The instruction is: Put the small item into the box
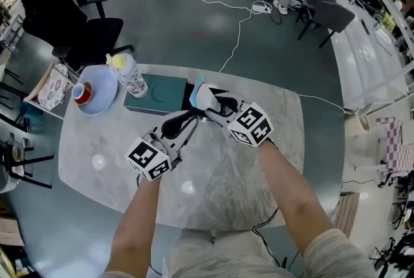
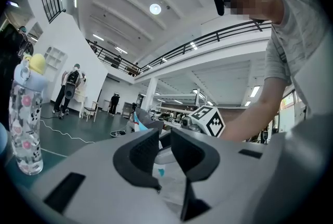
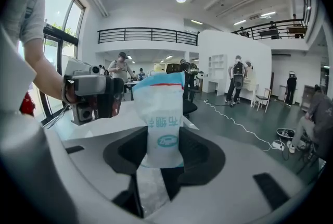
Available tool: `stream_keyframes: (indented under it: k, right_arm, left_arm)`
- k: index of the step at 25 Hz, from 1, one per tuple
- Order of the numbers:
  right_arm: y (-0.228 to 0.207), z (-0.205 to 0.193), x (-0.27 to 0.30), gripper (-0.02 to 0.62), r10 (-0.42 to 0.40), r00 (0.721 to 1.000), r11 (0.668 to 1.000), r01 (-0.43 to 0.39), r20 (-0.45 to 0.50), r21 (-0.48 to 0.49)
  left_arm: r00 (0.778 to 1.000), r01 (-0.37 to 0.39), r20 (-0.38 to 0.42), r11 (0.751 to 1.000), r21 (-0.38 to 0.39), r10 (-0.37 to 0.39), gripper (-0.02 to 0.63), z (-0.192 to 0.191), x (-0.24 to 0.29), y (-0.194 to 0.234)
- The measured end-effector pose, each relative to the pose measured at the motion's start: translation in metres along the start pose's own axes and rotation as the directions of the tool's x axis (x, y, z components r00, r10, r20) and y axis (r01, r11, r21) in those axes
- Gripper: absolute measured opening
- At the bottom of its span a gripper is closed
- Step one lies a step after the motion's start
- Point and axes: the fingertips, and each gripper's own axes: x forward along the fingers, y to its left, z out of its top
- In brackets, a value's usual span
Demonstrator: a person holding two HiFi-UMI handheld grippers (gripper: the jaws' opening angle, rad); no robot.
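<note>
The small item is a white sachet (image 1: 200, 94) with a blue edge and blue print (image 3: 164, 113). My right gripper (image 1: 208, 102) (image 3: 161, 158) is shut on its lower end and holds it upright above the table. The sachet hangs over the right end of the flat teal box (image 1: 158, 94), where a dark part adjoins the box. My left gripper (image 1: 187, 120) (image 2: 165, 155) sits just in front of it, jaws nearly together with nothing held, pointing at the right gripper. In the left gripper view the sachet's blue edge (image 2: 136, 124) shows beyond the jaws.
A clear patterned bottle (image 1: 129, 74) (image 2: 26, 124) with a yellow cap stands left of the box. Beside it is a blue bowl (image 1: 97, 90) with a red cup (image 1: 81, 94). The marble table (image 1: 226, 173) has rounded edges. Black chairs (image 1: 71, 24) stand behind it on the left.
</note>
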Motion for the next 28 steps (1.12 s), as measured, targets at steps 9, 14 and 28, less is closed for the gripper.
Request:
stream_keyframes:
  k: [9,14,28]
  right_arm:
    - [-0.020,-0.030,0.021,0.192,-0.045,0.993,0.999,0.044,-0.113,-0.008]
    - [-0.026,-0.044,0.040,0.192,-0.025,0.978,0.999,0.015,-0.205,-0.051]
    - [-0.039,-0.079,0.060,0.193,-0.034,0.945,0.998,0.017,-0.324,-0.055]
  left_arm:
    - [1.000,-0.014,-0.024,1.000,0.005,0.014,0.068,-0.007,0.008,0.019]
    - [1.000,-0.016,-0.027,1.000,-0.008,0.016,0.069,-0.012,0.011,0.021]
    - [0.999,-0.034,-0.025,0.999,-0.042,0.033,0.072,-0.022,0.015,0.032]
